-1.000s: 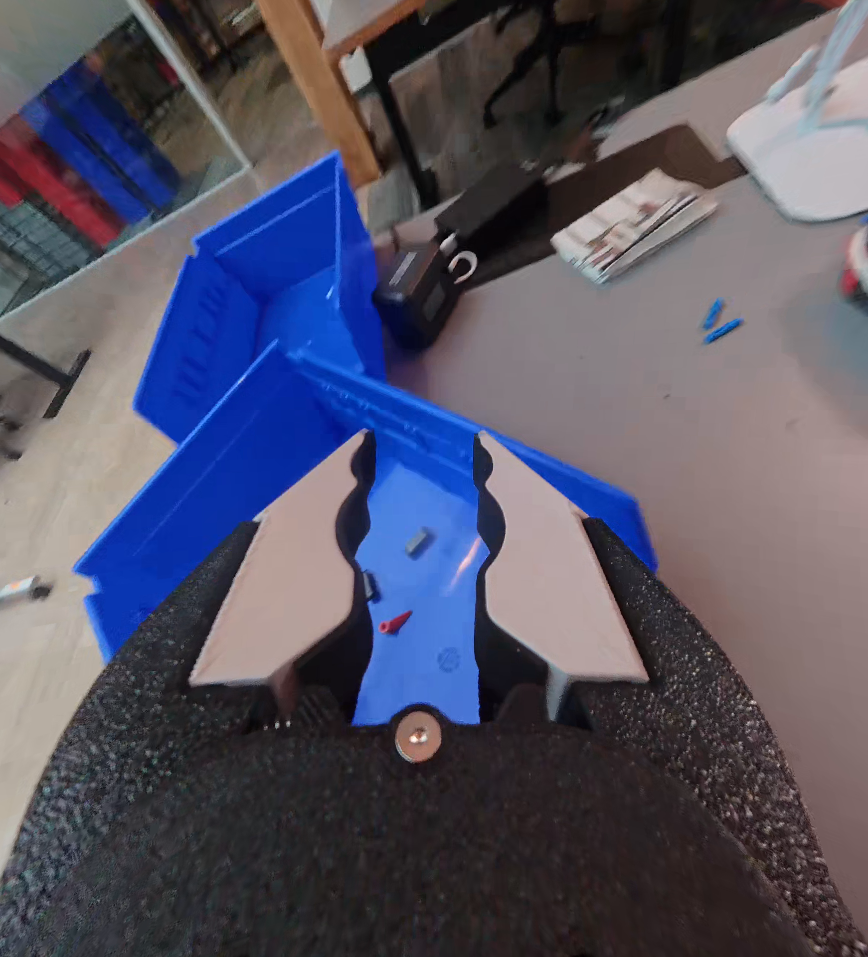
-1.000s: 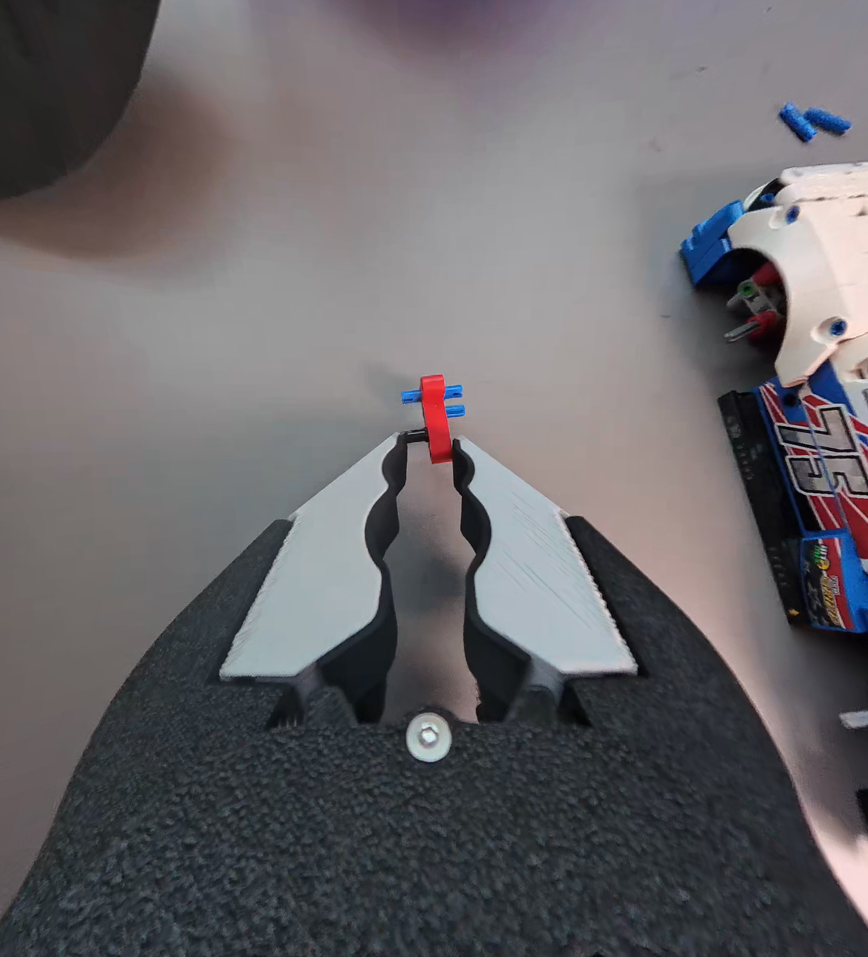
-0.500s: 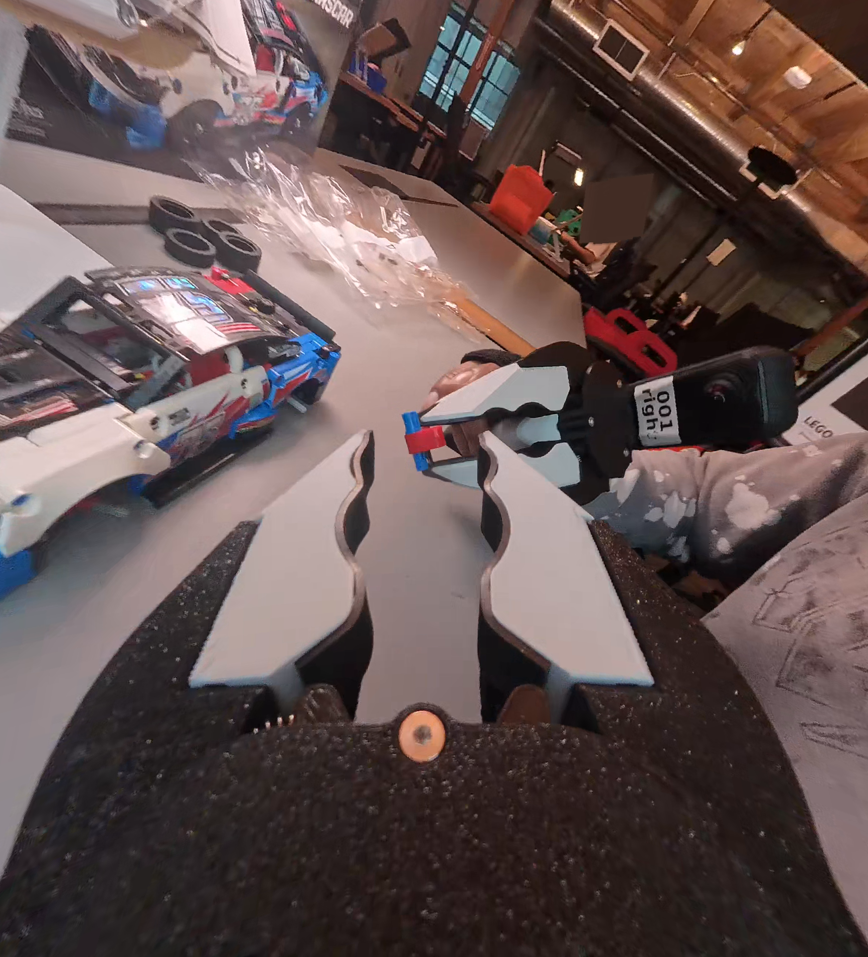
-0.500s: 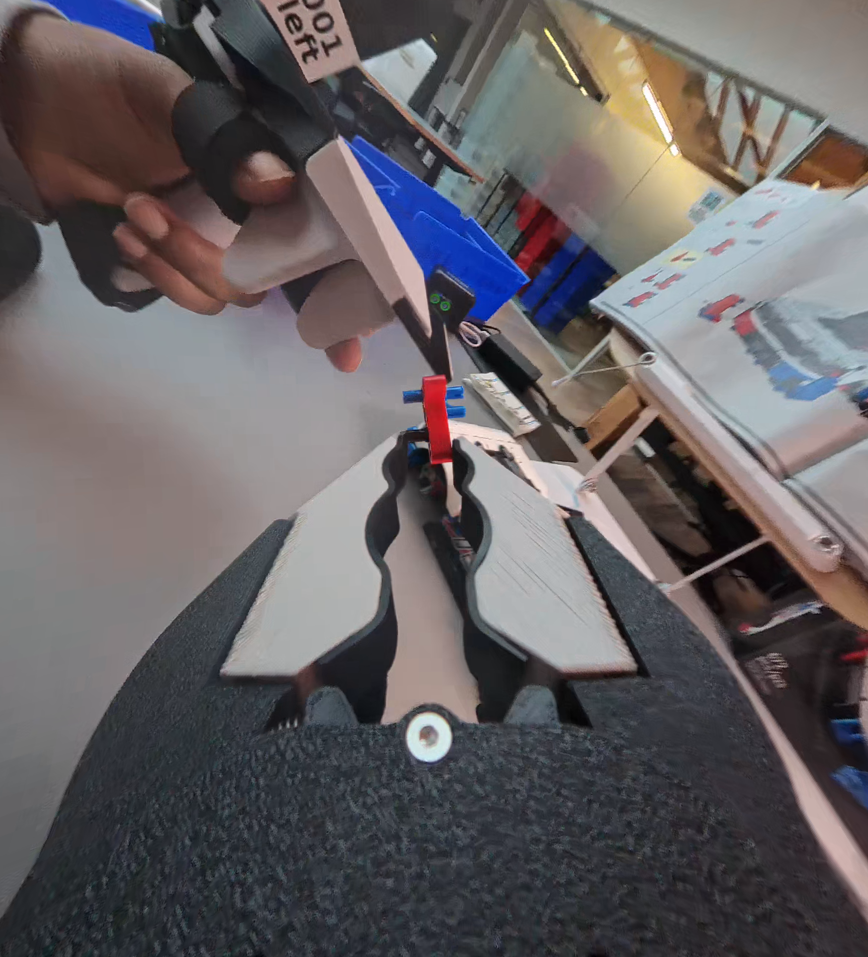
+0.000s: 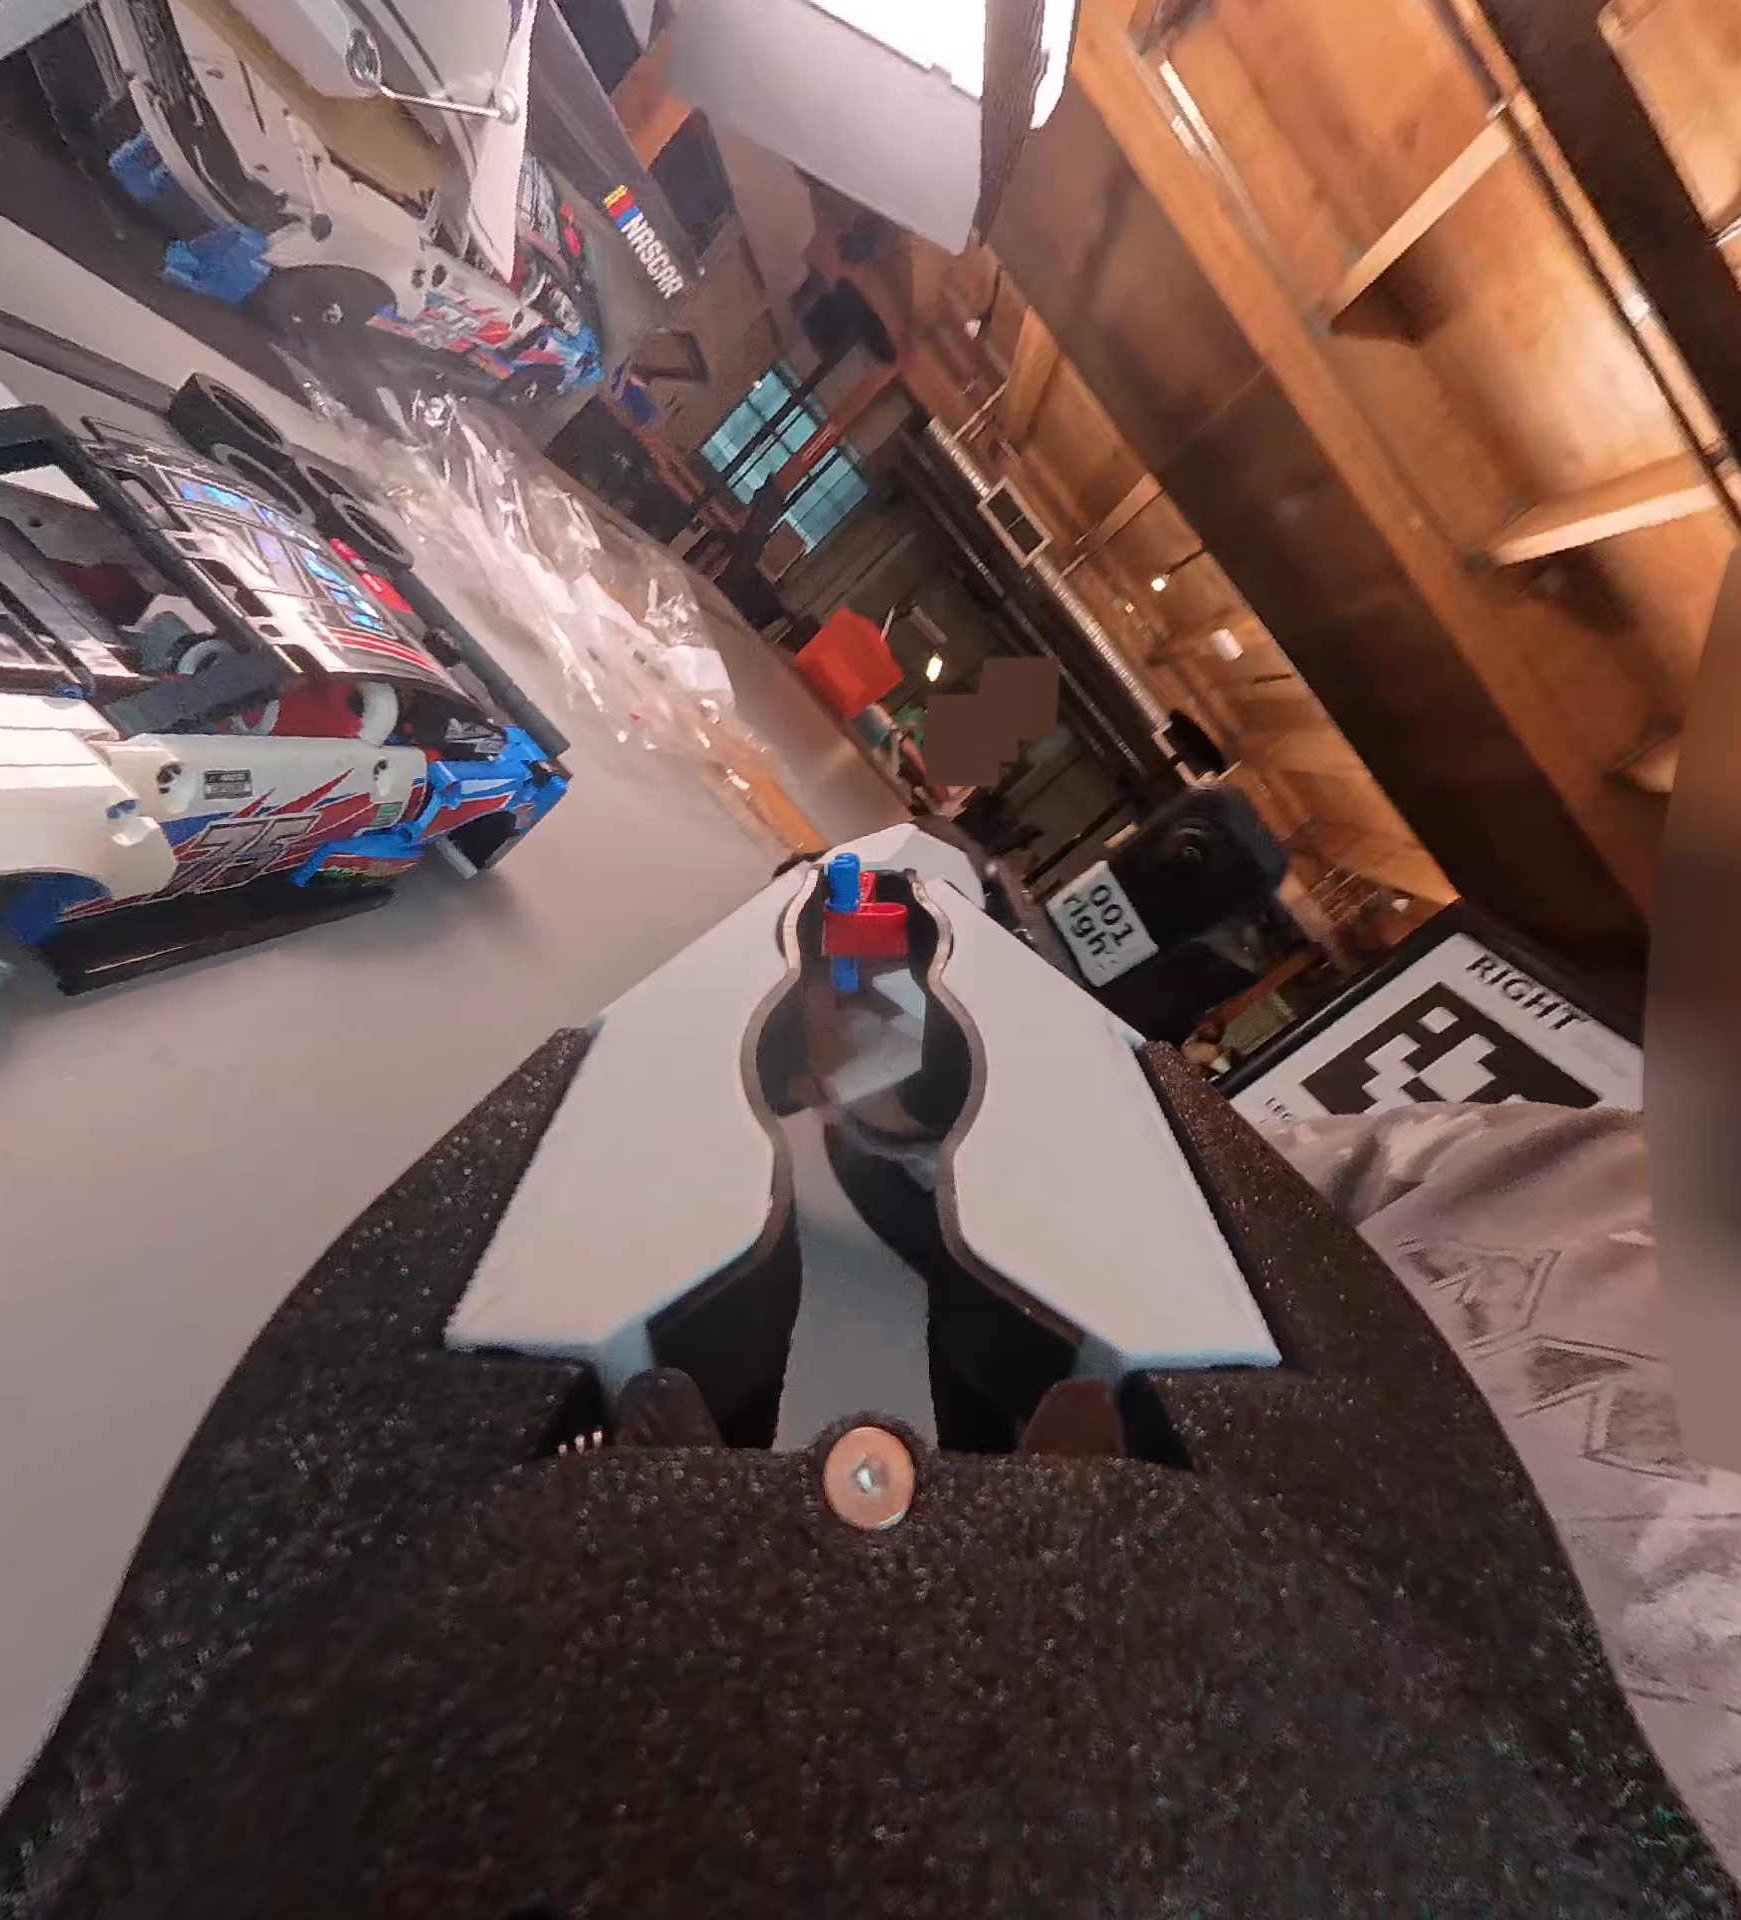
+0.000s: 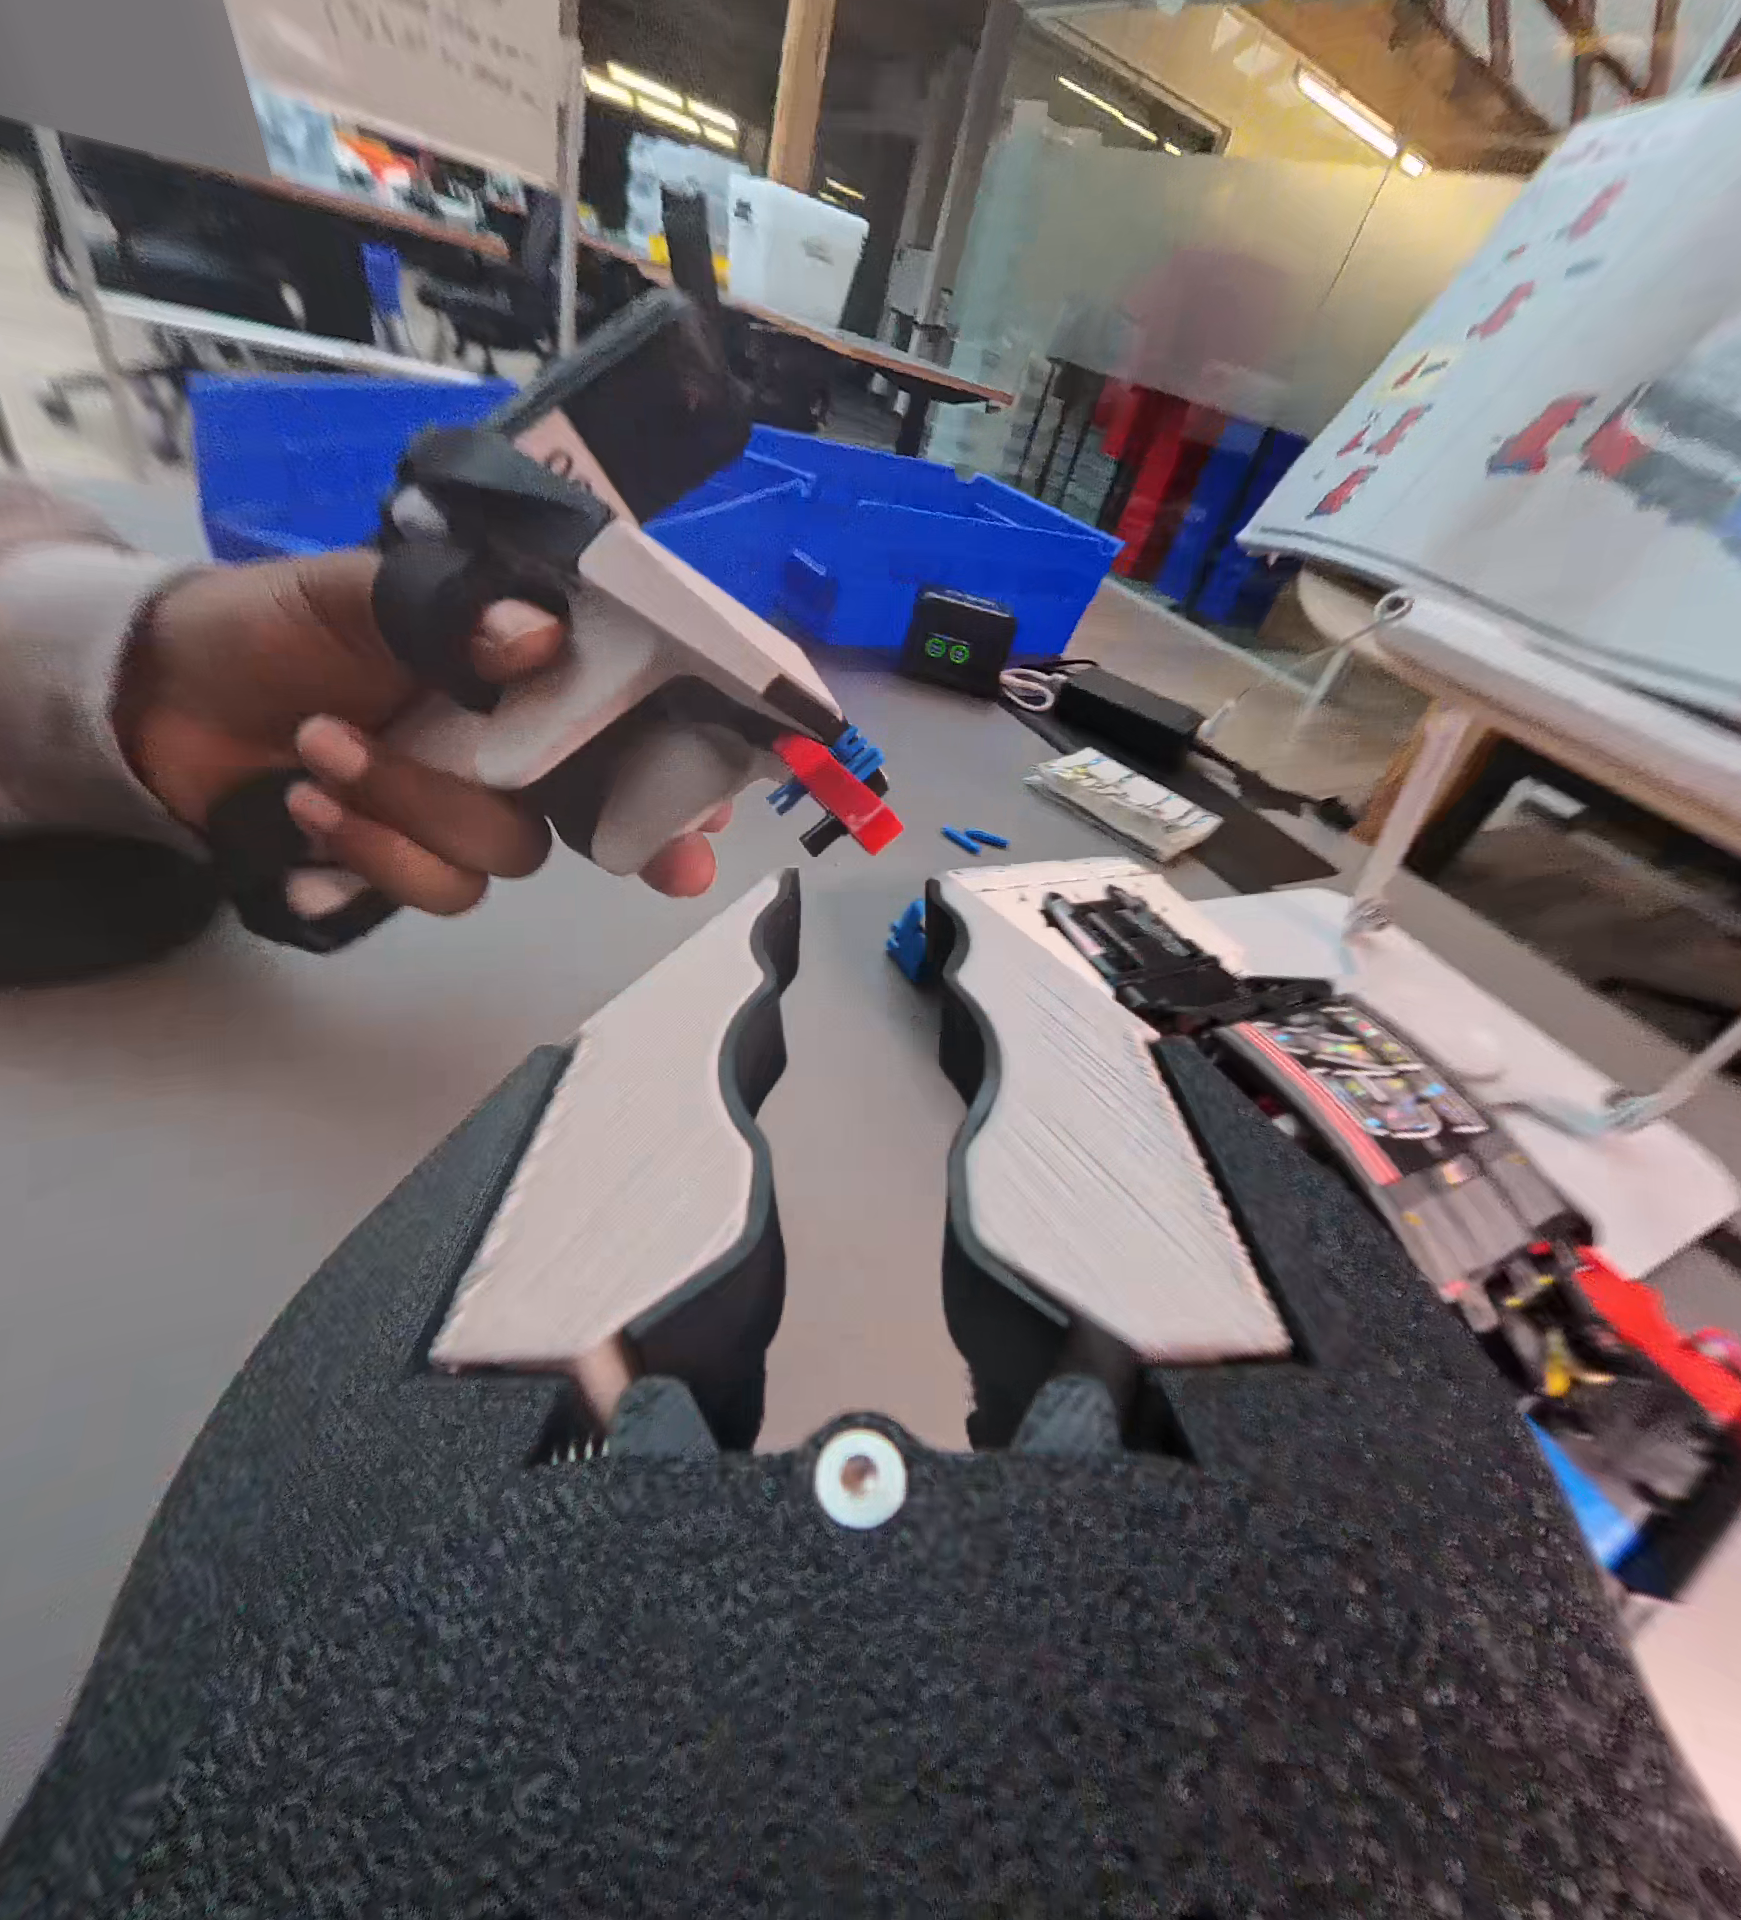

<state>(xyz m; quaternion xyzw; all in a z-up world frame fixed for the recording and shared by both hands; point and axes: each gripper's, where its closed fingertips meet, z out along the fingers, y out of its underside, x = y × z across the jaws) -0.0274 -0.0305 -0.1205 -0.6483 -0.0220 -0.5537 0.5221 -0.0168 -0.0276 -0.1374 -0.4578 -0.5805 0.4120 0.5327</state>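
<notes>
My left gripper point(image 5: 861, 883) is shut on a small red brick piece with blue pins point(image 5: 864, 925), held in the air above the grey table point(image 5: 222, 1143). In the right wrist view the same piece point(image 6: 845, 800) sticks out of the left gripper's tips point(image 6: 824, 743), which a hand point(image 6: 326, 727) holds. My right gripper point(image 6: 864, 899) is open and empty, just below and in front of that piece. Its black body point(image 5: 1198, 852) shows behind the left fingers. A white, blue and red toy brick car point(image 5: 222, 790) stands on the table, to the right of my right gripper point(image 6: 1313, 1060).
Blue bins point(image 6: 876, 540) stand at the table's far edge, with a black device point(image 6: 954, 644) in front. Two loose blue pins point(image 6: 975, 834) lie on the table. An instruction booklet on a stand point(image 6: 1624, 416) is at the right. Plastic bags point(image 5: 617, 623) and black tyres point(image 5: 222, 416) lie beyond the car. Left and right tips are no more than a few centimetres apart.
The red piece passed from my right gripper to my left. The left gripper swung from the blue bin to the right gripper and shut on the piece; the right gripper opened and drew back.
</notes>
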